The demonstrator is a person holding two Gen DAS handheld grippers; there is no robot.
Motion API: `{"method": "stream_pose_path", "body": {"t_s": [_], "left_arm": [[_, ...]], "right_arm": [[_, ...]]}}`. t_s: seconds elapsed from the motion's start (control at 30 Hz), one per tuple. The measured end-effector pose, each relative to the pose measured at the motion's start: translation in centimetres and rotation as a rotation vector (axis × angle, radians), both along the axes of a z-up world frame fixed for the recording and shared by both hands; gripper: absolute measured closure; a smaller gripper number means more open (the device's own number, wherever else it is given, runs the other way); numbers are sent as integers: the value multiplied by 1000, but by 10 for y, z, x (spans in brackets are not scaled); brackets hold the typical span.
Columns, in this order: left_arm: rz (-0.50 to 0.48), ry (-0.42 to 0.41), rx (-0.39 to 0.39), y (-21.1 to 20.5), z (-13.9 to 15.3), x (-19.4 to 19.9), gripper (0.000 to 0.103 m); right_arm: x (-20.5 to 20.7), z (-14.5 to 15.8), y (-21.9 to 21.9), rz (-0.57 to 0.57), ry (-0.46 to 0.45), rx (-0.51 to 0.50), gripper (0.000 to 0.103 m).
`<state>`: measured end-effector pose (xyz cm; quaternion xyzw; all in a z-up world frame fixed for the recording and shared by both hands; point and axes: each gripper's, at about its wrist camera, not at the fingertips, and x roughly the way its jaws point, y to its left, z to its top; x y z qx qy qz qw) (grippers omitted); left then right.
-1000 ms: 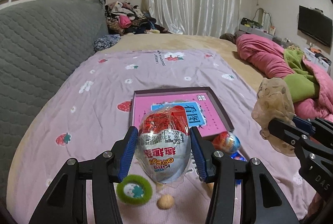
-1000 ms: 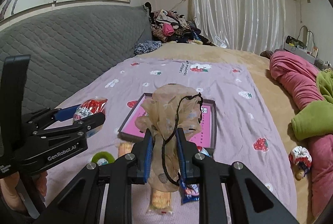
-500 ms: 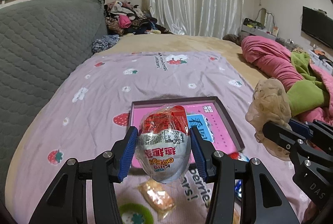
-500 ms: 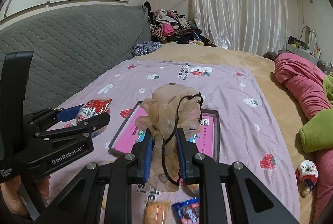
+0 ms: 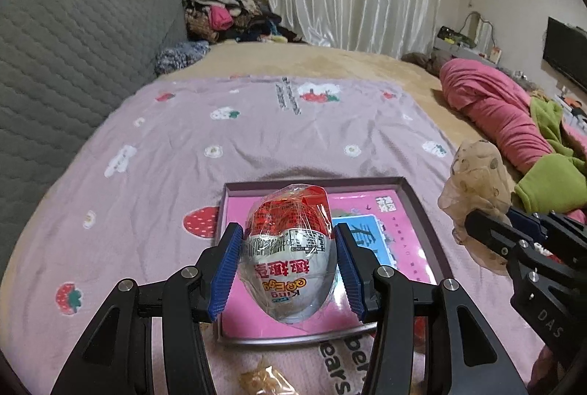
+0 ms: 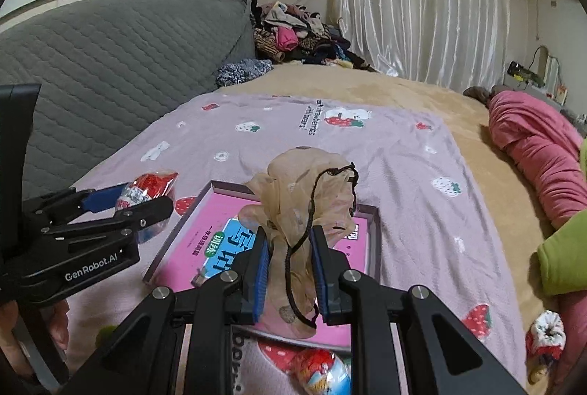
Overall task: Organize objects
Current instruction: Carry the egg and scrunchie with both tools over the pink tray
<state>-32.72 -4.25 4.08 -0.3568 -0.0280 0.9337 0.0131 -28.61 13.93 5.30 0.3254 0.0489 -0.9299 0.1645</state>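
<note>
My left gripper [image 5: 288, 266] is shut on a wrapped toy egg [image 5: 290, 252], red on top and white below, held over the near part of a shallow pink-lined box [image 5: 418, 200]. The egg also shows in the right wrist view [image 6: 146, 191]. My right gripper [image 6: 288, 266] is shut on a beige sheer scrunchie with a black cord [image 6: 304, 208], held above the same box [image 6: 367, 237]. The scrunchie also shows at the right of the left wrist view [image 5: 477, 182].
The box lies on a lilac strawberry-print blanket [image 5: 220, 138]. A small wrapped snack [image 5: 264, 382] and another egg toy [image 6: 323, 373] lie at the near edge. A grey quilted headboard [image 5: 73, 46] is left; pink and green bedding [image 5: 513, 123] is right. A small fabric item [image 6: 546, 336] lies far right.
Both grippers have moved forward over the bed with their loads. The box has come nearer and lower in both views; the loose items at the near edge have slid out of sight.
</note>
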Motion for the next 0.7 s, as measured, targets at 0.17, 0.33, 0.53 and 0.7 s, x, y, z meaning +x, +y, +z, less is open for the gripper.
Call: {"method": "stream_pose_path", "body": {"t_s": [0.17, 0.33, 0.53, 0.7], "left_arm": [[2, -40, 0, -1, -20, -32, 50], [0, -72, -21, 7, -39, -66, 50], [9, -131, -1, 6, -61, -101, 50], [9, -180, -45, 9, -83, -126, 50]], "right_arm": [[-32, -17, -1, 0, -43, -17, 81], [-65, -40, -2, 8, -119, -39, 81], [-97, -66, -8, -1, -172, 22, 81], [-122, -89, -12, -1, -241, 59, 81]]}}
